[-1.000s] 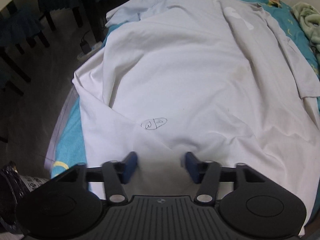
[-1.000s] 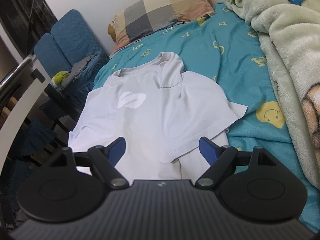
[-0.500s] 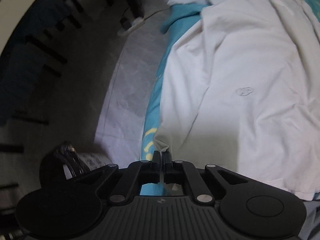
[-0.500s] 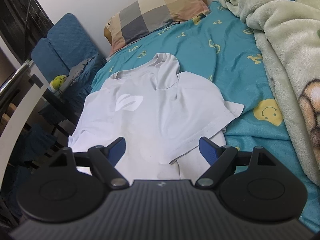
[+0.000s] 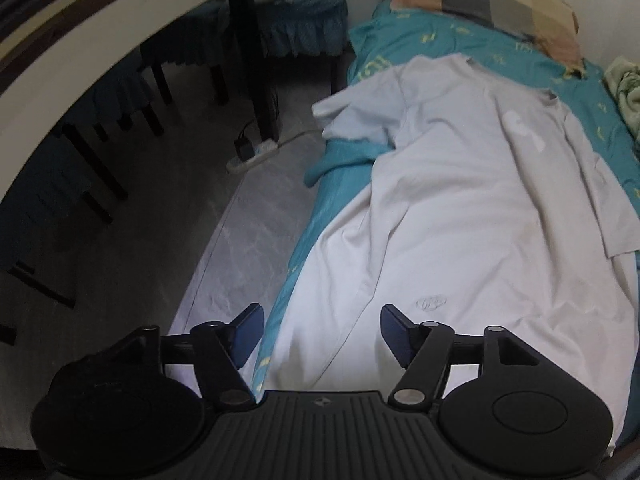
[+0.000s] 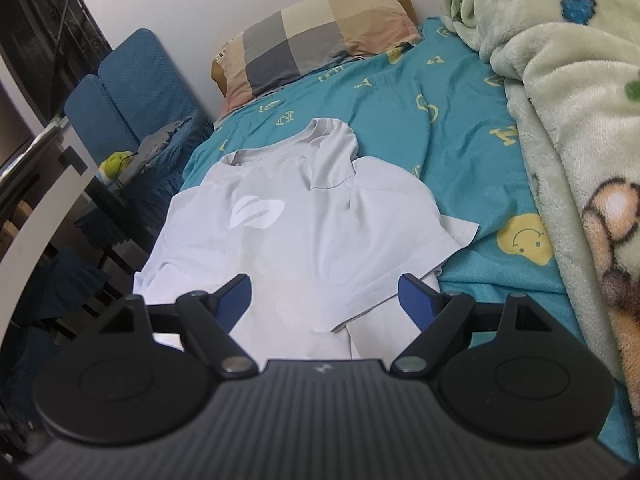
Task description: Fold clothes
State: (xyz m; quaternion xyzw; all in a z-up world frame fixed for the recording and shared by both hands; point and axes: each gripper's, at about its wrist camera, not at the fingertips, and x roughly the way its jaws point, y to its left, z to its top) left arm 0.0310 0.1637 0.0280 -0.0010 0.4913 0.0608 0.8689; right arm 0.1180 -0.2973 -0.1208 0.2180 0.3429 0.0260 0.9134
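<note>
A white T-shirt (image 5: 460,208) lies spread lengthwise on the teal bed sheet (image 5: 432,40), collar far, hem near. Its left side hangs over the bed's left edge. My left gripper (image 5: 322,330) is open and empty above the hem's near left corner. In the right wrist view the same T-shirt (image 6: 304,232) shows a white chest logo, with its right sleeve folded over the body. My right gripper (image 6: 325,300) is open and empty above the shirt's lower right part.
A checked pillow (image 6: 320,28) lies at the bed head. A fluffy green blanket (image 6: 580,128) is heaped along the right side. Left of the bed are grey floor (image 5: 168,248), a power strip (image 5: 256,152), dark chair legs and a blue chair (image 6: 132,96).
My left gripper was open over the hem, shut on the shirt's near left edge half a second ago, and is now open again. The right gripper has barely moved.
</note>
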